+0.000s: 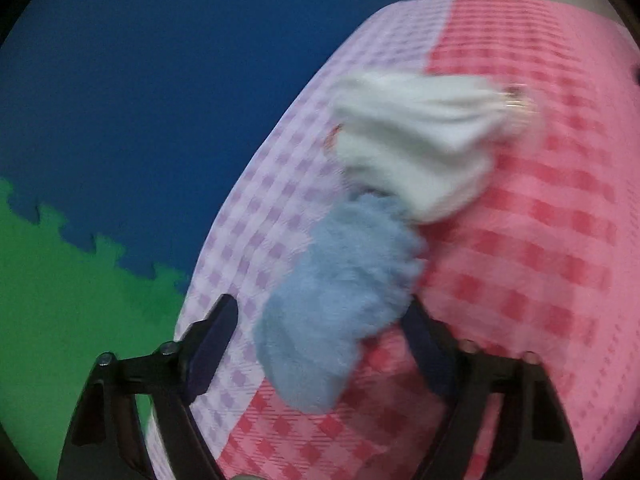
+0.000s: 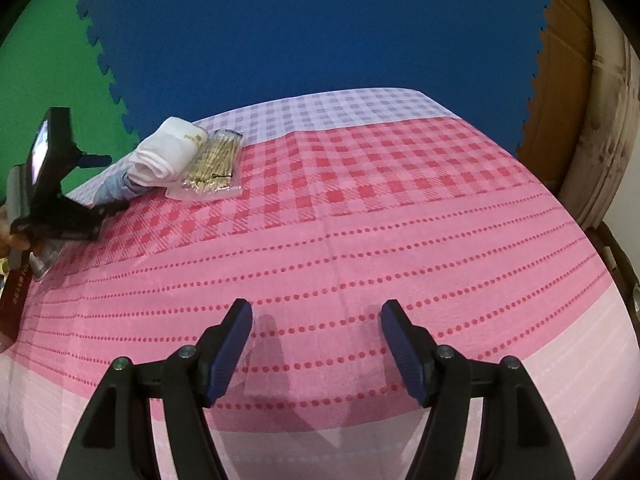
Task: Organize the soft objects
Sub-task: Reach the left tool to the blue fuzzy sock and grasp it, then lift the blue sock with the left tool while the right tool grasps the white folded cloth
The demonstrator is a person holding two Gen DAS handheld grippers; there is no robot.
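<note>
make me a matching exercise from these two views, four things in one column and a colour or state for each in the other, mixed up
Things:
1. fluffy sock
2. rolled cloth
3. right gripper
4. packet of sticks

Descriptions:
A. white, next to the clear packet
B. open, nothing between its fingers
C. light blue, lying between the left gripper's fingers
D. clear wrapping, on the checked tablecloth

Pairs: 1-C, 2-A, 3-B, 4-D

Checked tablecloth (image 2: 360, 208): socks (image 2: 168, 152), packet (image 2: 212, 164)
</note>
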